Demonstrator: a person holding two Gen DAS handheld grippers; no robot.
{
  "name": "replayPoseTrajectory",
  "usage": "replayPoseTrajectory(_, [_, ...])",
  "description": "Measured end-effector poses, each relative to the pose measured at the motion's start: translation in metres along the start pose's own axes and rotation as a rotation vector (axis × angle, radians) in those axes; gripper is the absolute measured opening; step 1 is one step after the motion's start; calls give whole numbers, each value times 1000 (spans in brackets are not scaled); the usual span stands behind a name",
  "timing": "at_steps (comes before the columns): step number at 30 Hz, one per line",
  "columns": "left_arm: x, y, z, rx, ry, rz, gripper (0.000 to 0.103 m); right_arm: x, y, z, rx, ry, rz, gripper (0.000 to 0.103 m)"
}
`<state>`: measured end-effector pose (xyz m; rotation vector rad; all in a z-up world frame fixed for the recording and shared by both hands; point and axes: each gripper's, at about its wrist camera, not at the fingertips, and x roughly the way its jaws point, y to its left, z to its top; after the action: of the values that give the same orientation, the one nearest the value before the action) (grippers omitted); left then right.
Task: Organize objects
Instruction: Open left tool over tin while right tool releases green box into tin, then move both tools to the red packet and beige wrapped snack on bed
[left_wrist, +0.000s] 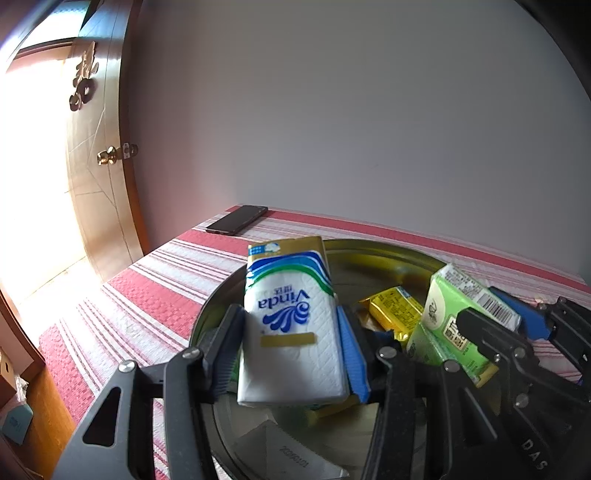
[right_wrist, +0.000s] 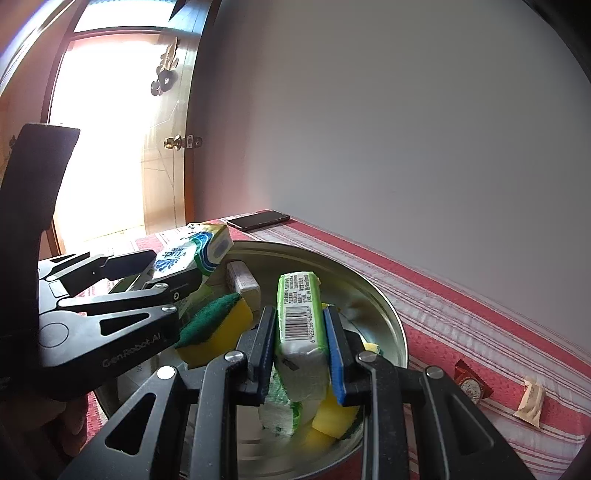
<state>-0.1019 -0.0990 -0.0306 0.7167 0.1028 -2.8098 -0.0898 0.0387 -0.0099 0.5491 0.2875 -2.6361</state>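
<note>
My left gripper is shut on a white and blue Vinda tissue pack and holds it above a round metal basin. My right gripper is shut on a green and white tissue pack over the same basin. In the left wrist view the green pack and the right gripper are at the right. In the right wrist view the Vinda pack and the left gripper are at the left. The basin holds a yellow-green sponge and a yellow packet.
The basin sits on a red and white striped cloth. A black phone lies at the far edge by the wall. Two small wrapped snacks lie on the cloth to the right. An open wooden door stands at the left.
</note>
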Motion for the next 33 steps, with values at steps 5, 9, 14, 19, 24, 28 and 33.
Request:
replayPoseTrajectory(5, [-4,1,0,0,-22,43,65,-2,-6,-2,40,-12,68,58])
replayPoseTrajectory(9, [-12,0,2,-9,-61,85,89,-21,-12,-2,42,-108,37,71])
replayPoseTrajectory(14, [-19,-10,4,8,-90,83,97,-35,-35,-5,93,-141,-10,73])
replayPoseTrajectory(19, [-24,-24,3,36,-112,80,100,-40,-71,-15,206,-153,-92,76])
replayPoseTrajectory(24, [-28,-35,7,50,-111,57,102,-41,-83,-19,230,-143,-145,78])
replayPoseTrajectory(28, [-36,-57,11,90,-123,4,103,-45,-95,-23,201,-127,-170,78])
replayPoseTrajectory(33, [-45,-108,11,166,-112,-118,103,-57,-142,-36,275,-72,-289,78])
